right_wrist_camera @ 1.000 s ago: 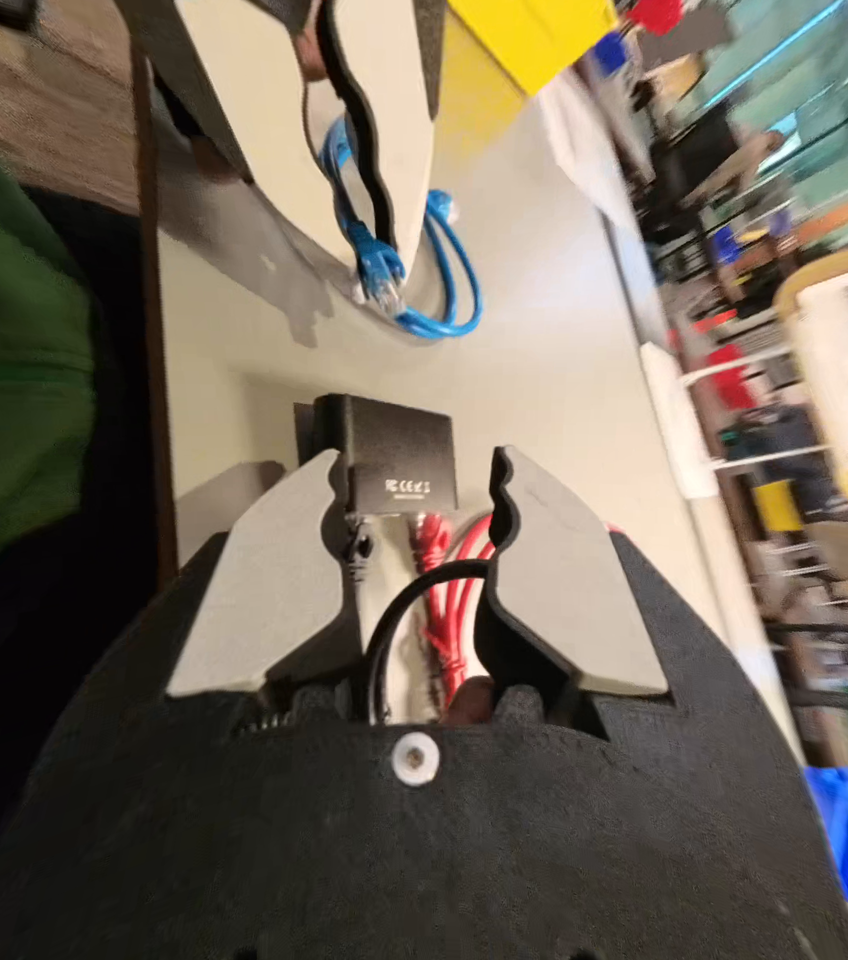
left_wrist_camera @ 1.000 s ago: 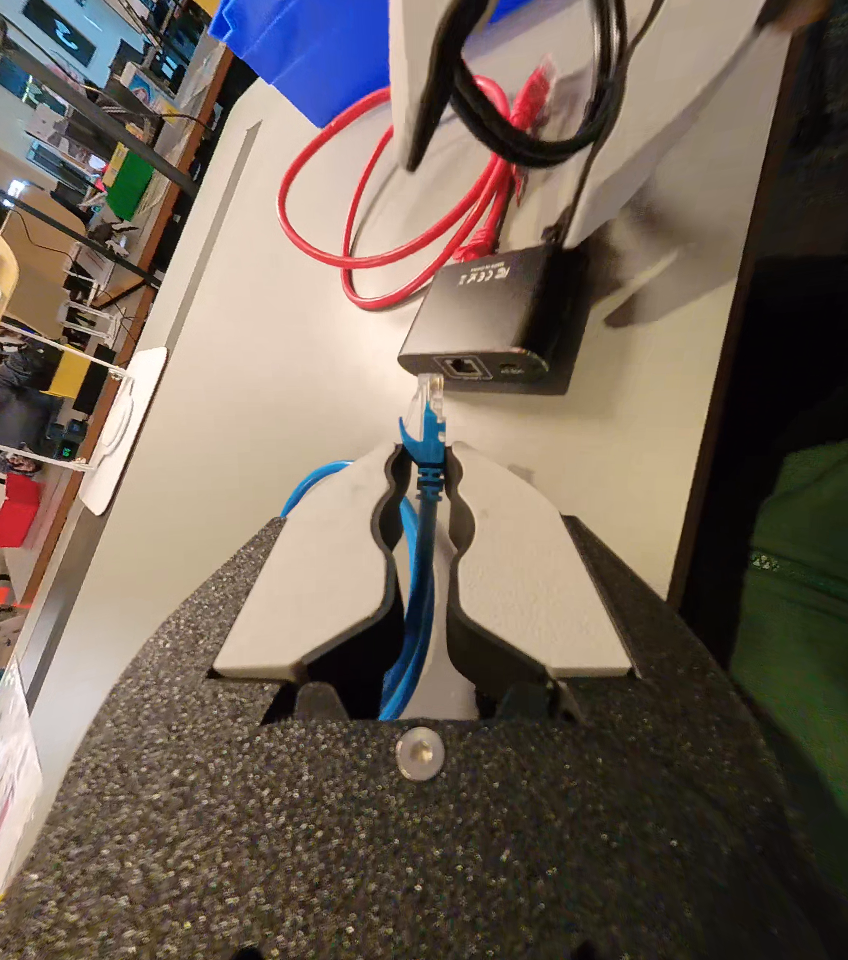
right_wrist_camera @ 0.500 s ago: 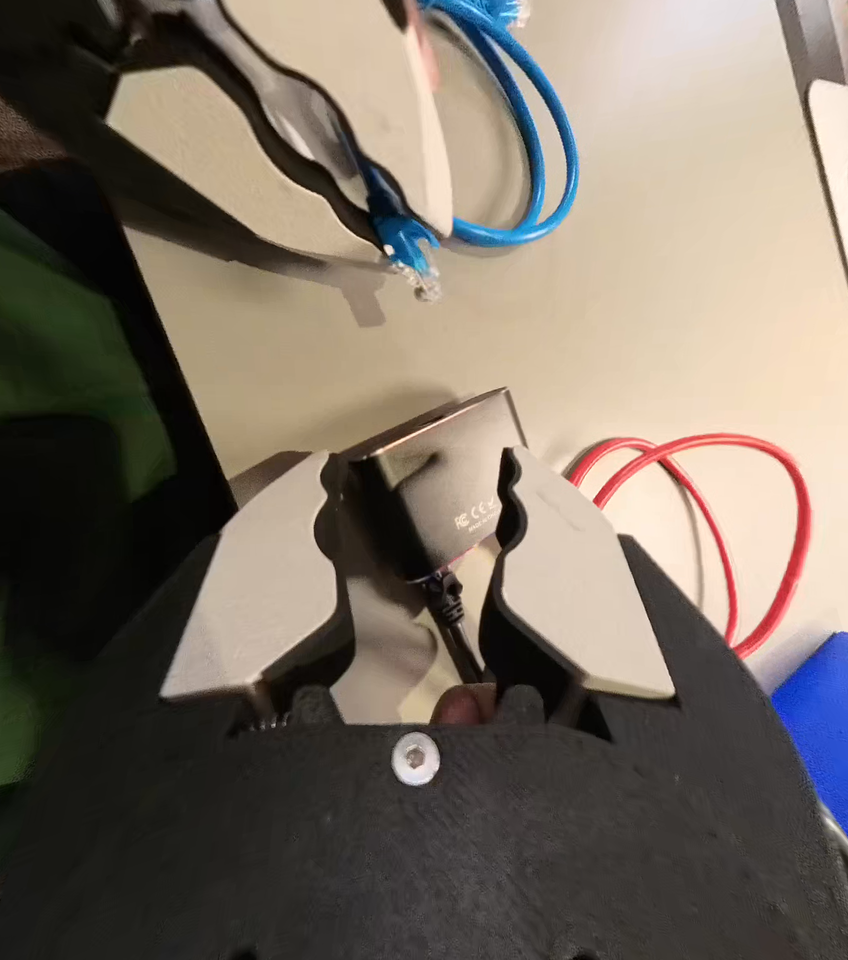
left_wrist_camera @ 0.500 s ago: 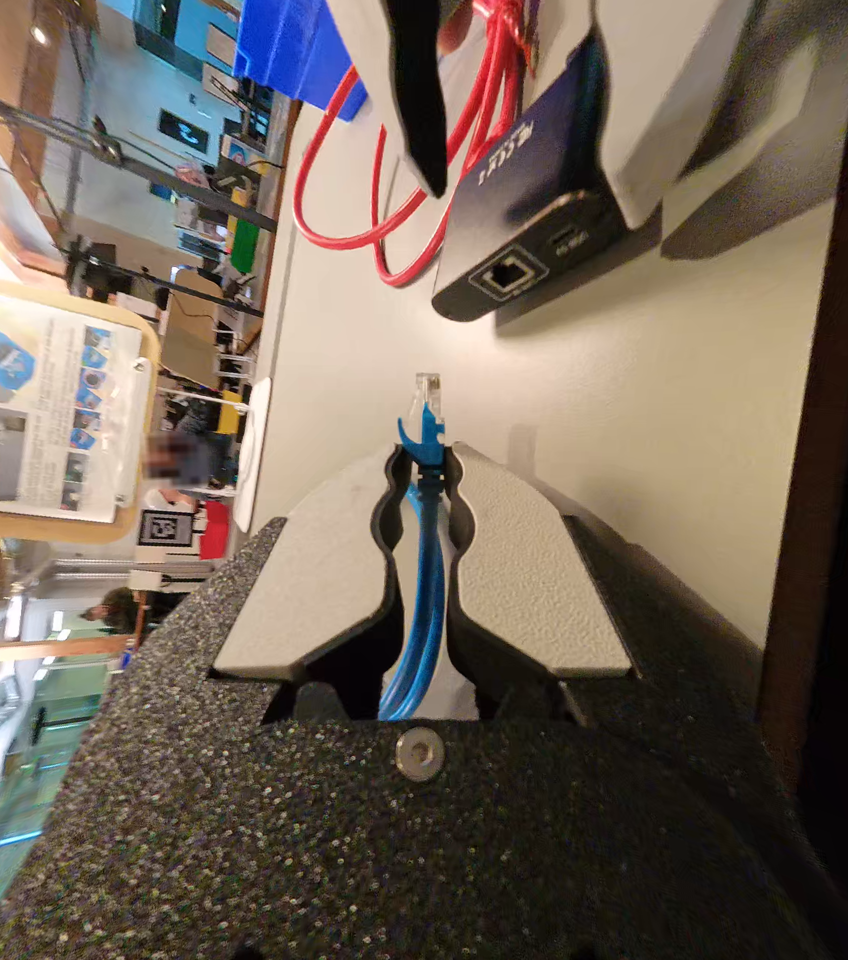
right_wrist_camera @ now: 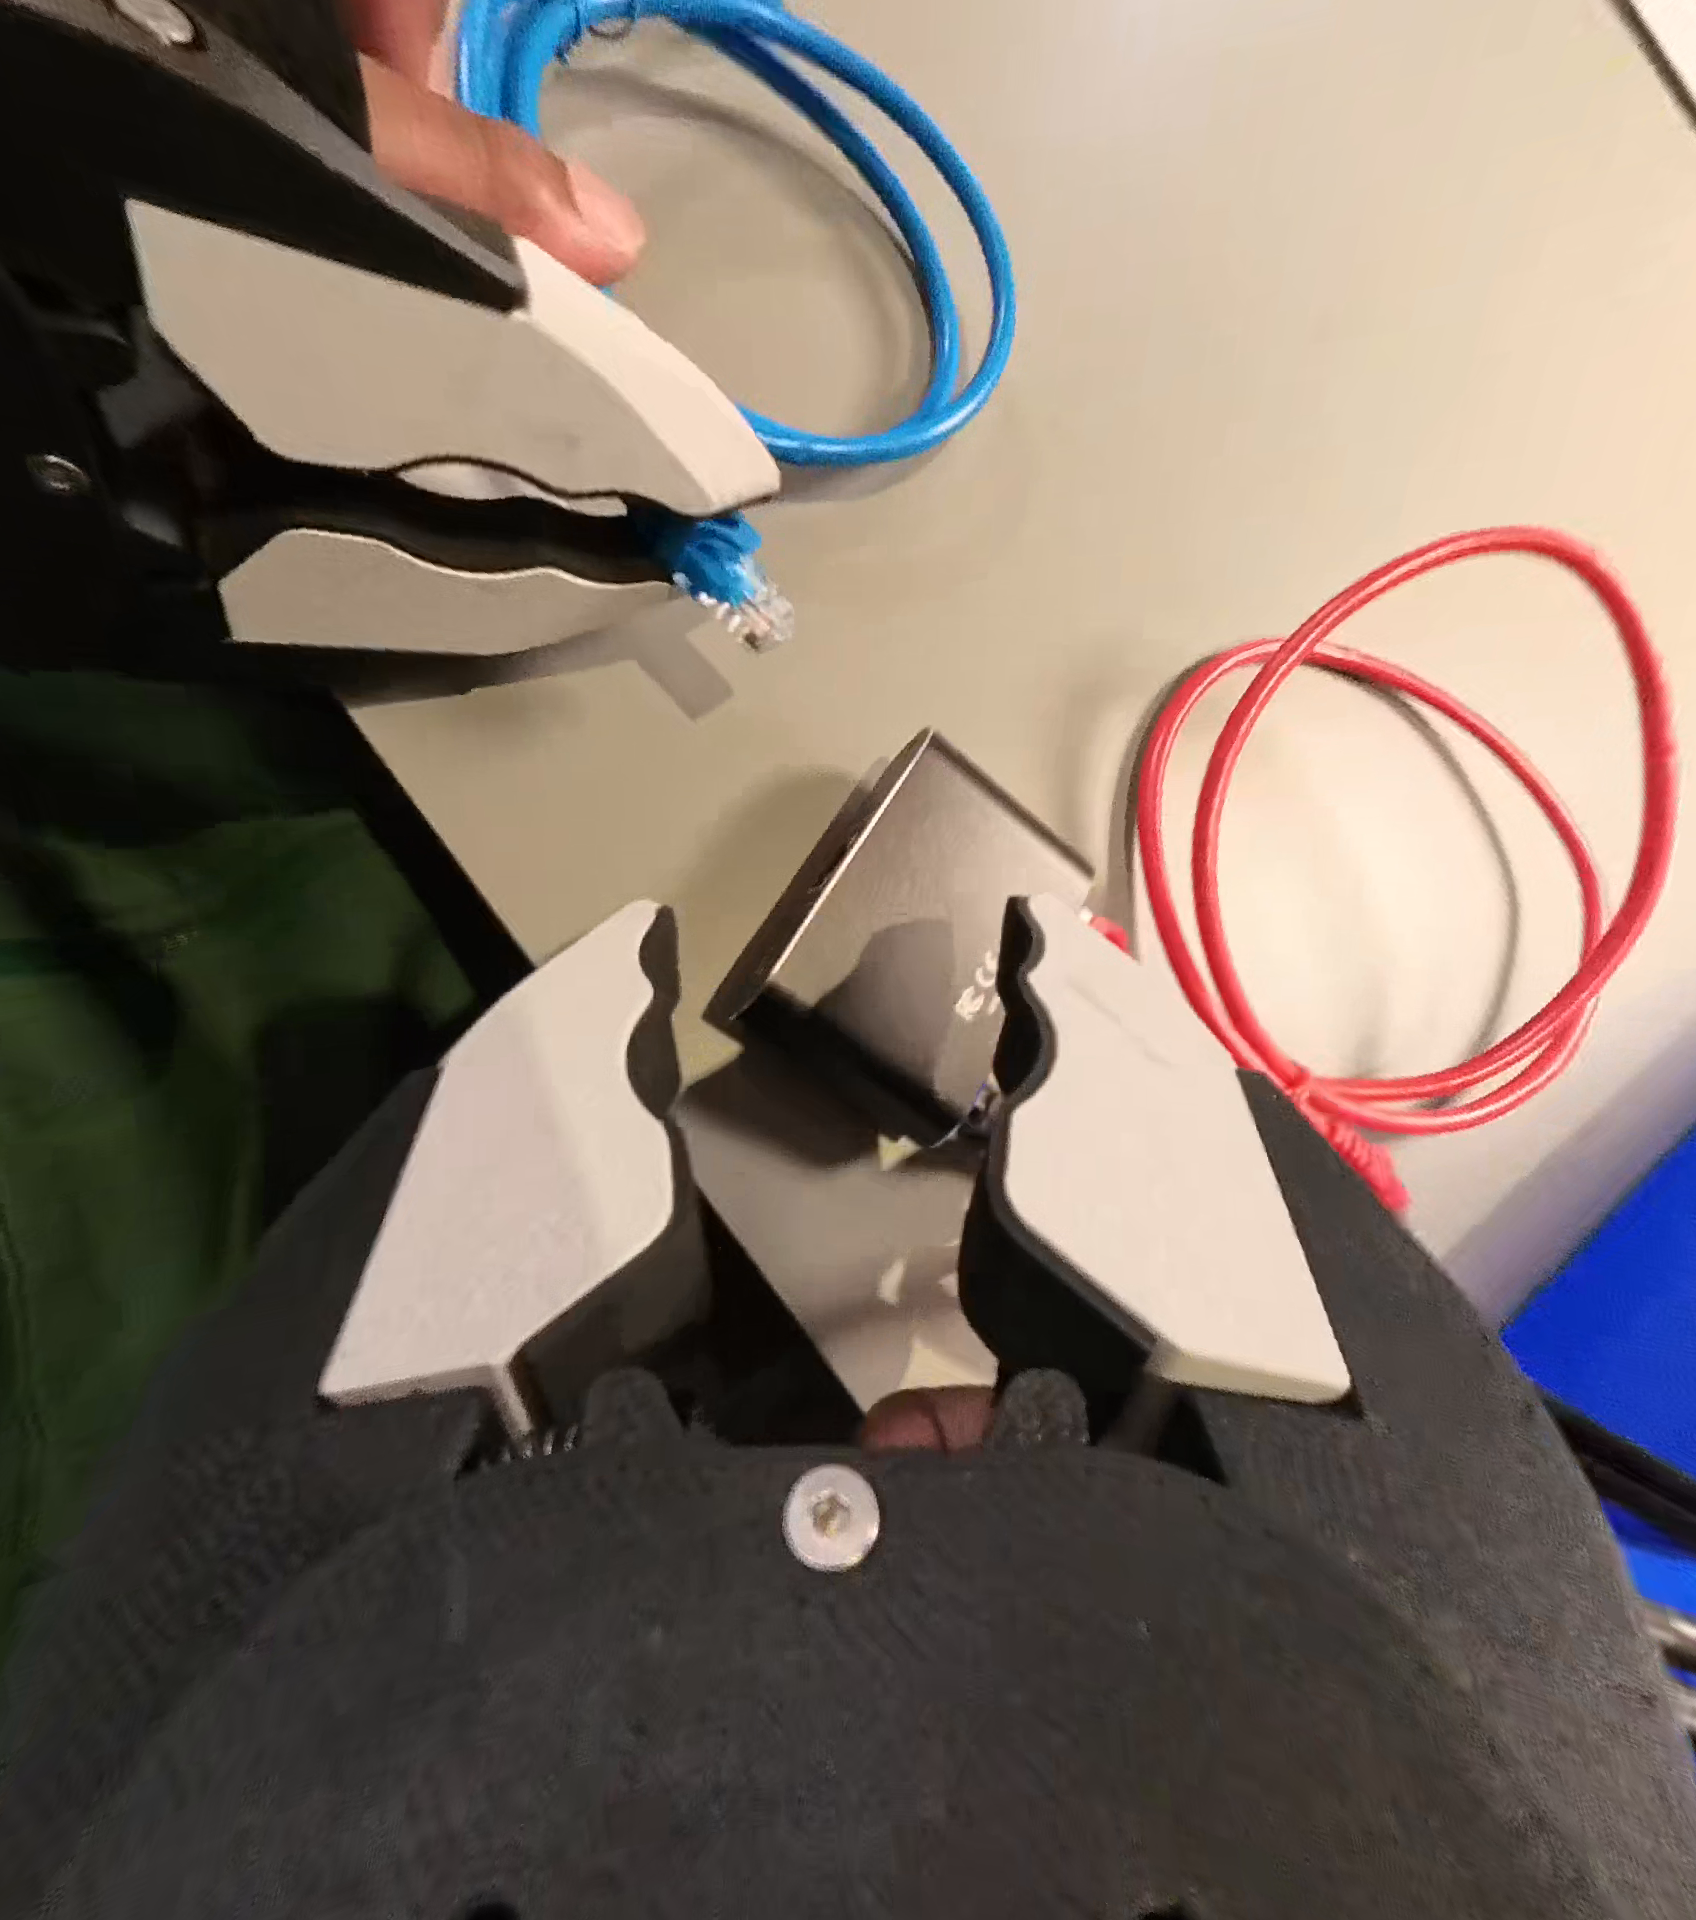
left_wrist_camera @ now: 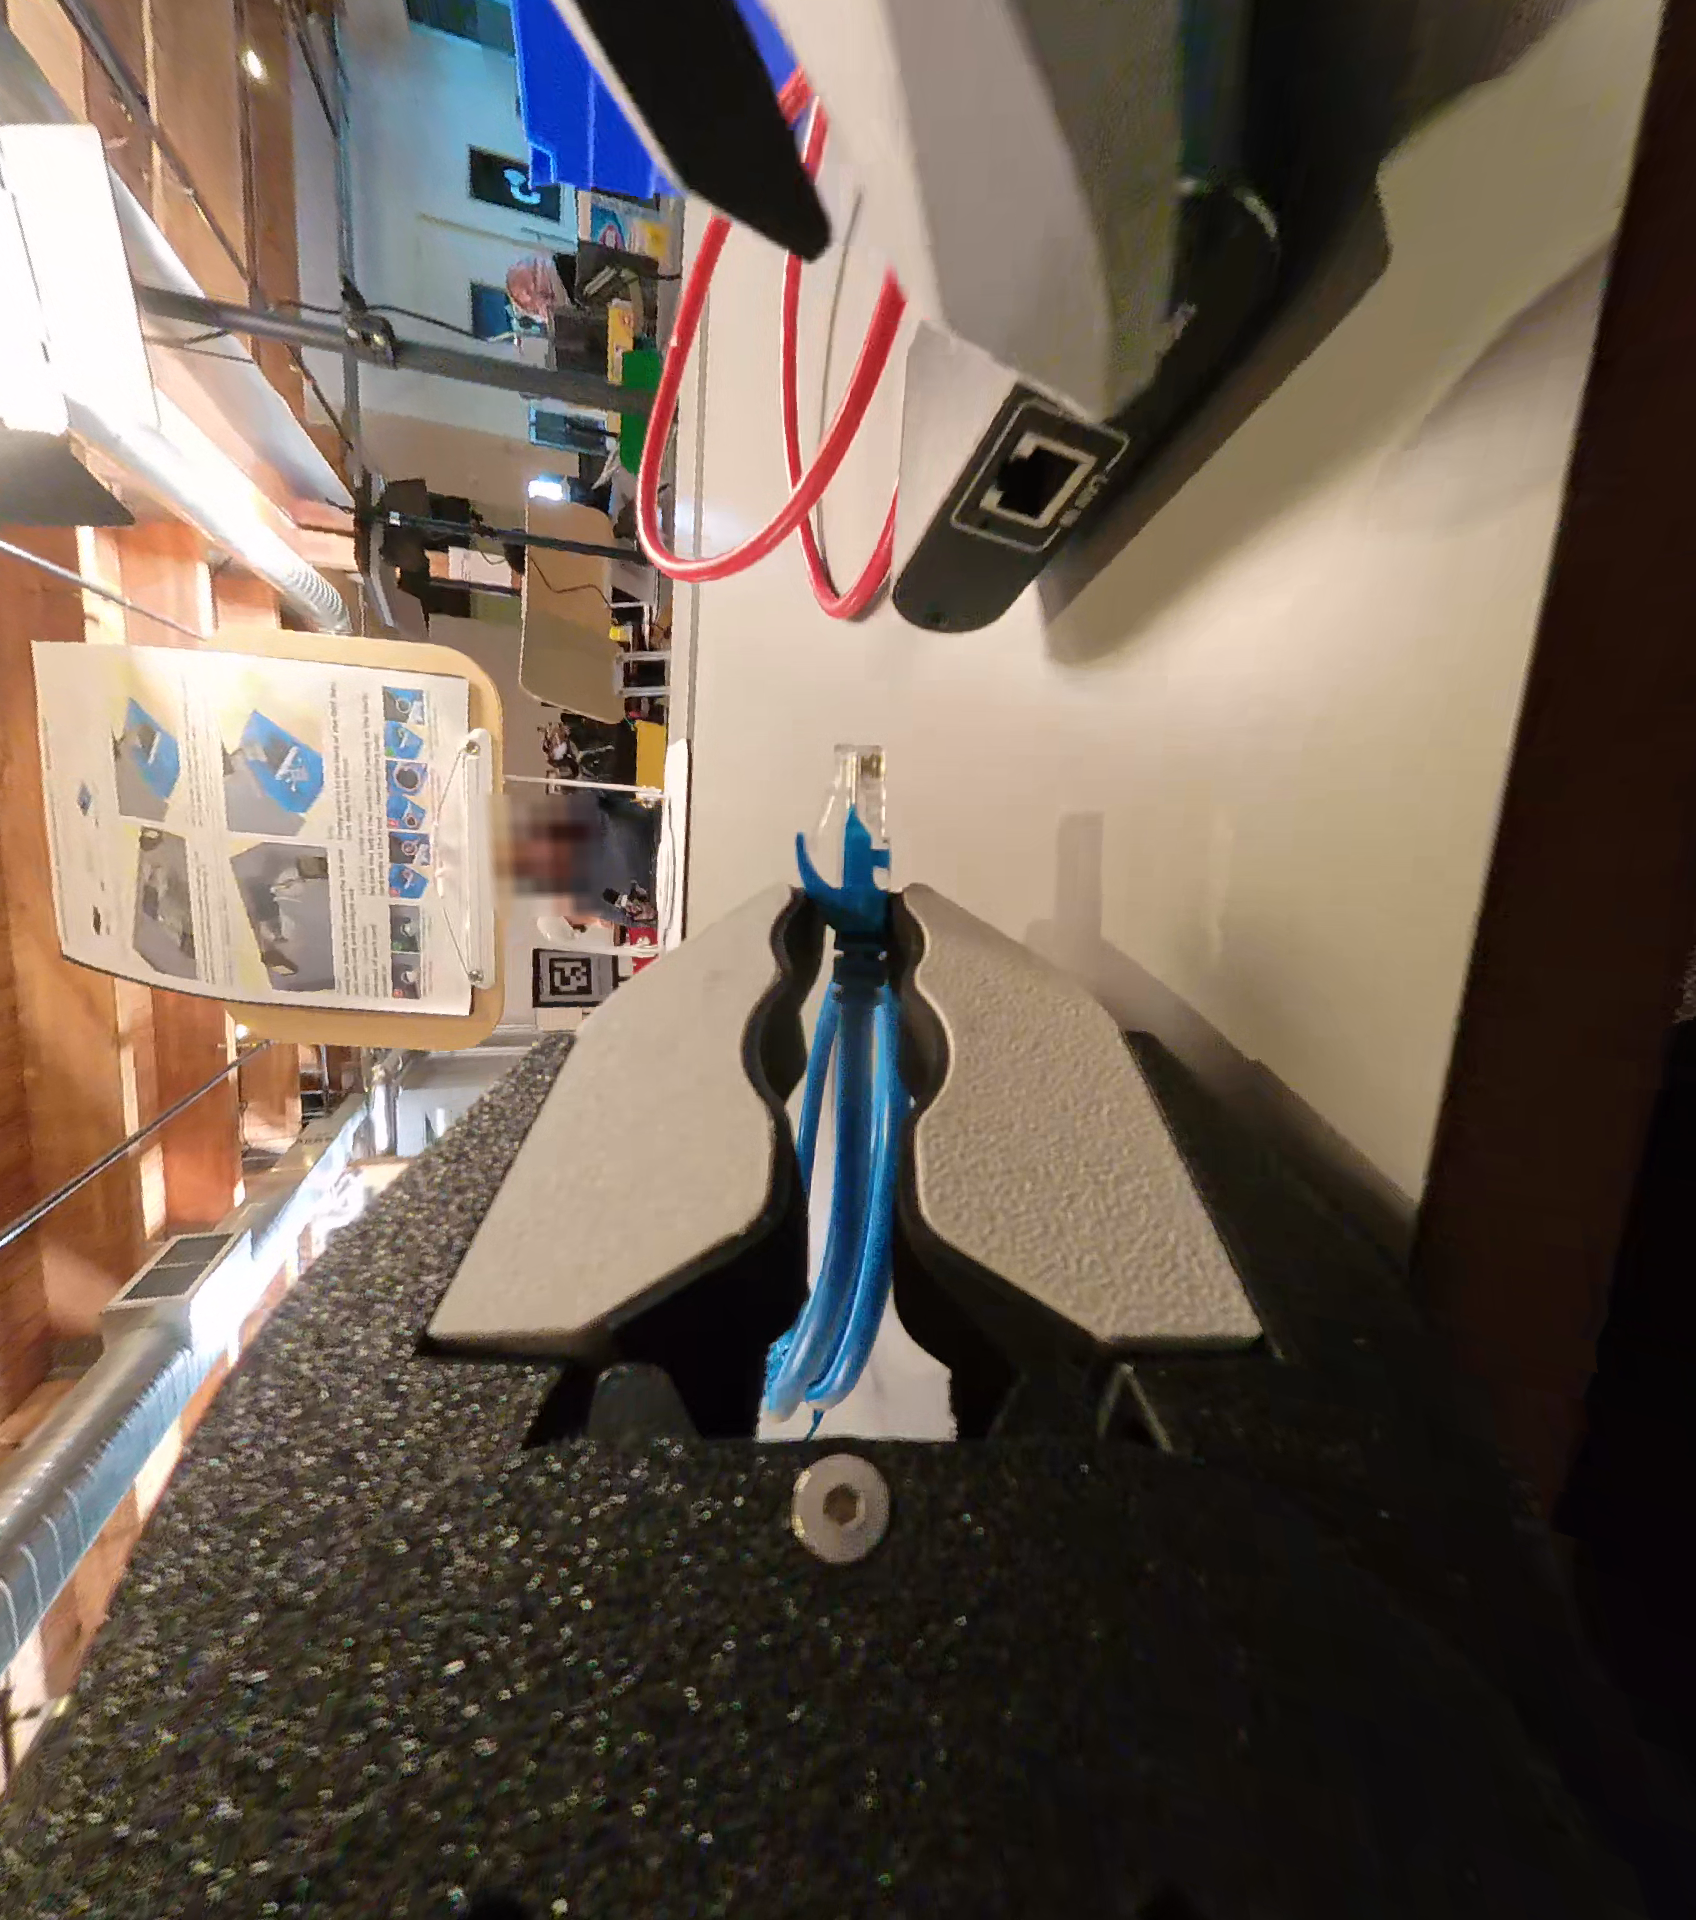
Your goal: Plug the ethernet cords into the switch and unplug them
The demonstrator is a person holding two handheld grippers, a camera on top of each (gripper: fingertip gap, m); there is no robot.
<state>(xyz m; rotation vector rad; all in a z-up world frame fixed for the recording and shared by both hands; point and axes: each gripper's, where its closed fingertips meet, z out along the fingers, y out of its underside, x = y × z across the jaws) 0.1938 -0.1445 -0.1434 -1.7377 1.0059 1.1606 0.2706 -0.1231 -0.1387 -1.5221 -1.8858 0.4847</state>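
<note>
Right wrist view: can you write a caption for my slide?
Right gripper holds the black switch while left gripper brings the blue ethernet plug.

A cord's plug (left_wrist_camera: 854, 821) stuck out ahead of the closed left gripper (left_wrist_camera: 849, 914), apart from the switch (left_wrist_camera: 1015, 499) beyond. The switch sat tilted between the right gripper's (right_wrist_camera: 839, 956) fingers on the table (right_wrist_camera: 1291, 312), another coiled cord (right_wrist_camera: 1405, 831) beside it.

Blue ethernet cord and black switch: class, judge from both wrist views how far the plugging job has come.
Done: the left gripper is shut on the blue cord, with its plug sticking out.

In hand: the right gripper holds the switch tilted, its port empty and apart from the plug.

Left: insert it, unplug it, then handle the red cord on the table.
</note>
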